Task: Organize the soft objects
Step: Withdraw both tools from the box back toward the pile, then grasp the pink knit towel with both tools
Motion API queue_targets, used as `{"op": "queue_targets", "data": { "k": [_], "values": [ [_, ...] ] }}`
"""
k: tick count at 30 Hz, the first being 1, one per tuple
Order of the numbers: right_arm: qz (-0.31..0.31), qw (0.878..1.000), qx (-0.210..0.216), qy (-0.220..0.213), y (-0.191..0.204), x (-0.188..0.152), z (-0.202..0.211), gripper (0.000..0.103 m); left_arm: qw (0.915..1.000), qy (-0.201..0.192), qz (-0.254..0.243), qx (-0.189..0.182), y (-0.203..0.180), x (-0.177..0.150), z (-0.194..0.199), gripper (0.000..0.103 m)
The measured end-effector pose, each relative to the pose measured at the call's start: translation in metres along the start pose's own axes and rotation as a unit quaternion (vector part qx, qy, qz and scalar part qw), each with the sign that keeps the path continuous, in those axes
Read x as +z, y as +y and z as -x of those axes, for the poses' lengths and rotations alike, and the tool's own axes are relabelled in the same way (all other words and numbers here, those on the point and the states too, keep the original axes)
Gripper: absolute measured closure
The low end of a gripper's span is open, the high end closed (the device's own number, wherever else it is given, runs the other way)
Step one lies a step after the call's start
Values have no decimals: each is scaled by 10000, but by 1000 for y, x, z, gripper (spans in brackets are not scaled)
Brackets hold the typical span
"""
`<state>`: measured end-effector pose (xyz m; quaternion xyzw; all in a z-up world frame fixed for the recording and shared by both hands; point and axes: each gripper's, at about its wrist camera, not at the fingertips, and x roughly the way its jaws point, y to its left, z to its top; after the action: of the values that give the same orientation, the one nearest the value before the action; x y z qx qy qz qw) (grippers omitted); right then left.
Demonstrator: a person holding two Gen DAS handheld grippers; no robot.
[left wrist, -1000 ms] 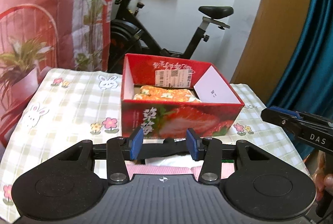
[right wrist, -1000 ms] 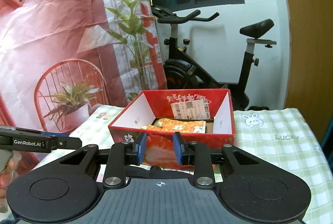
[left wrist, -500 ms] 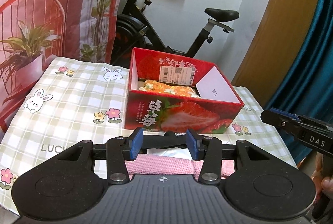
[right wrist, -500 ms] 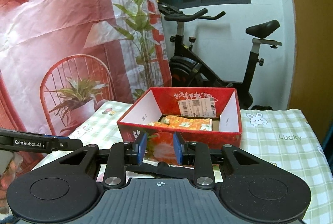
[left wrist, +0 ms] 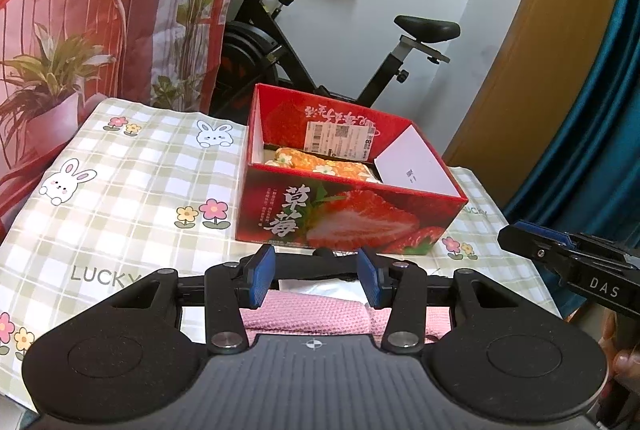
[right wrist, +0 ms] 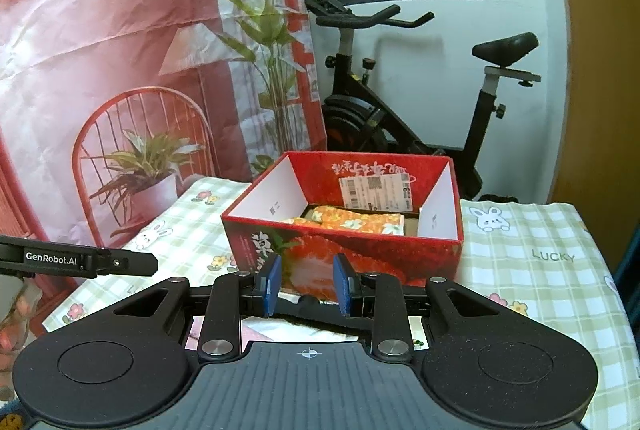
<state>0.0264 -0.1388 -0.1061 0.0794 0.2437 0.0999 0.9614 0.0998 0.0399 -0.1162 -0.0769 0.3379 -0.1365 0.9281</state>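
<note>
A red strawberry-print box [left wrist: 348,218] stands open on the checked tablecloth [left wrist: 128,190]; it also shows in the right wrist view [right wrist: 360,250]. An orange flowered soft cloth [left wrist: 320,166] lies inside it, also seen from the right [right wrist: 352,222]. A pink knitted cloth [left wrist: 312,314] lies on the table in front of the box, under my left gripper [left wrist: 316,274], which is open and empty above it. My right gripper [right wrist: 308,284] is open and empty, in front of the box. A white item [right wrist: 280,330] lies beneath it.
An exercise bike [left wrist: 320,50] stands behind the table, beside a red printed backdrop [right wrist: 120,50]. A teal curtain [left wrist: 592,110] hangs at the right. The right gripper's side [left wrist: 572,270] shows at the left view's right edge; the left gripper's side [right wrist: 76,261] shows in the right view.
Both grippers have risen and pulled back from the box, so more of the tablecloth and the pink cloth show. Jaws unchanged.
</note>
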Motion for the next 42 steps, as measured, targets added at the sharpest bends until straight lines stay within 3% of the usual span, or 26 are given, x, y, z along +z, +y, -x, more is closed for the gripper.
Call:
{"op": "queue_targets", "data": {
  "k": [10, 20, 22, 28, 31, 42],
  "values": [
    [-396, 9985, 121, 356, -23, -35, -13, 75, 9996, 268, -36, 109, -1, -10, -20, 55],
    [-968, 9921, 106, 793, -50, -79, -34, 66, 9976, 625, 74, 273, 11, -19, -36, 54],
    [-1015, 9911, 115, 857, -52, -85, -38, 58, 9971, 687, 175, 294, 17, -20, -41, 52],
    [-935, 9903, 0, 1027, -54, -90, -53, 49, 9944, 922, 428, 293, 31, -29, -64, 49],
    [-1060, 9880, 37, 1124, -57, -93, -61, 43, 9925, 1032, 587, 287, 39, -33, -77, 42],
    [-1353, 9784, 105, 1561, -59, -101, -92, 40, 9860, 1375, 938, 76, 61, -44, -115, 37]
  ]
}}
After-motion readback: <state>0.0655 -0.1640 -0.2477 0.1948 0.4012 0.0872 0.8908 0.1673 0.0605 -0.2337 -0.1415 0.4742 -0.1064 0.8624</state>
